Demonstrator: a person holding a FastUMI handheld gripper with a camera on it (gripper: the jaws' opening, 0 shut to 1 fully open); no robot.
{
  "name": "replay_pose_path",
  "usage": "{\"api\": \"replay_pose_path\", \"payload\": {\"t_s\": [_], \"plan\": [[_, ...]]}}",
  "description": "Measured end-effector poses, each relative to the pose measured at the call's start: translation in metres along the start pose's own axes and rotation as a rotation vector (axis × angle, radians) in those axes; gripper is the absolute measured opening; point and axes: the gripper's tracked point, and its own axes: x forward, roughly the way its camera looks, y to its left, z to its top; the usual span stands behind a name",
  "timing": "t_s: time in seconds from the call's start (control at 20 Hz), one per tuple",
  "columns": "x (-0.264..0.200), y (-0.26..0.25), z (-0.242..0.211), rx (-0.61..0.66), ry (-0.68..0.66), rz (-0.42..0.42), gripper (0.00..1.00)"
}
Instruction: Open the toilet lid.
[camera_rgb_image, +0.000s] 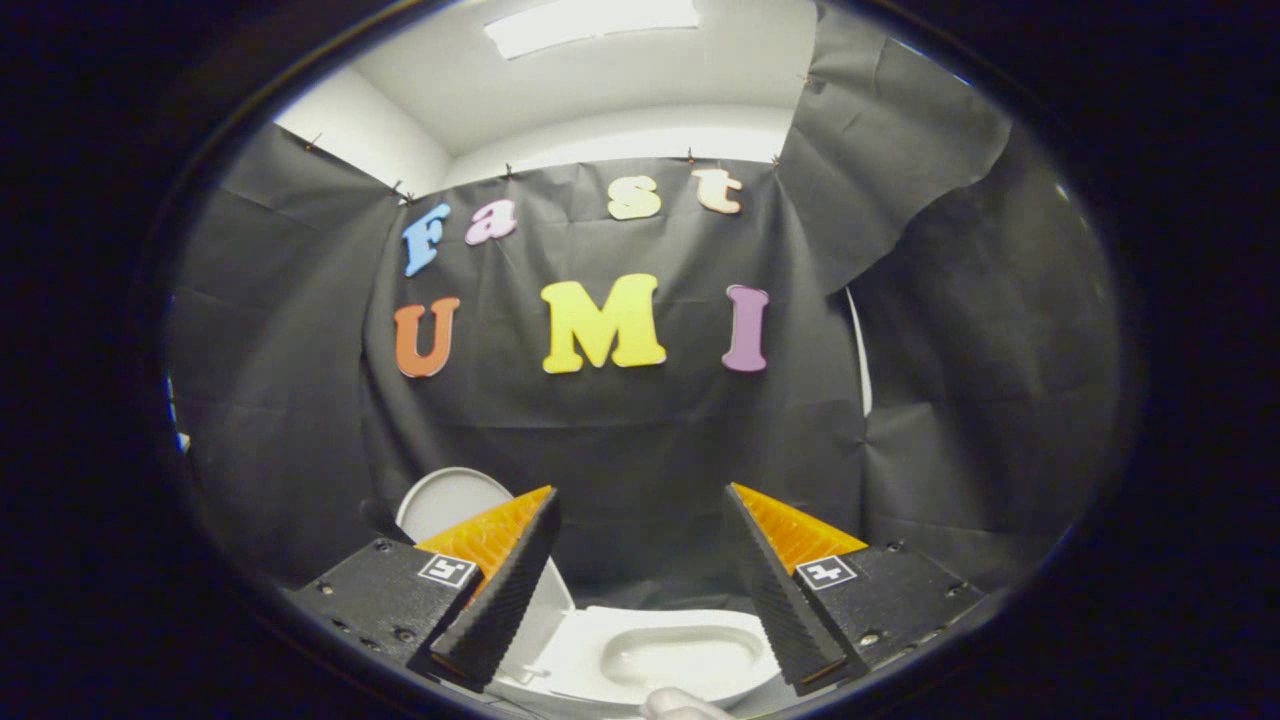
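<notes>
We are looking forward along the gripper (640, 570) at the black cloth booth wall (620, 440), which is hanging behind everything, with a white ceiling and a lit ceiling panel (590, 22) above it.

Below the wall we are seeing the toilet (590, 655). Its lid (450, 500) is already standing raised, tilted up at the rear-left of the bowl and partly hidden behind the left finger. The open seat and bowl hollow (680, 655) are lying between and just below the two fingertips.

The gripper is standing wide open and holding nothing. The left finger (505, 590) and right finger (780, 590), black ribbed pads on orange backs, are well apart and touching neither lid nor seat. A small pale object (685, 705) is showing at the near rim of the bowl; we cannot tell what it is.

We are judging the task as essentially done, since the lid is up.

Risks from here:
- We cannot tell whether the lid is resting against anything behind it. If it is standing short of its balance point, it may be dropping back onto the seat.
- The left finger is sitting near the lid's edge in this view; a sideways pull-away could be catching it and knocking it down.
- The fisheye view is making depth hard to read, so clearance is uncertain.
</notes>
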Motion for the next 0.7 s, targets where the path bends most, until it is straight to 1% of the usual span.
{"api": "replay_pose_path", "payload": {"t_s": [0.35,0.55,0.7], "plan": [[-0.024,-0.073,-0.078,-0.01,0.089,-0.097,1.0],[-0.034,-0.097,-0.127,0.016,0.136,-0.125,1.0],[-0.034,-0.102,-0.154,-0.008,0.176,-0.126,1.0]]}}
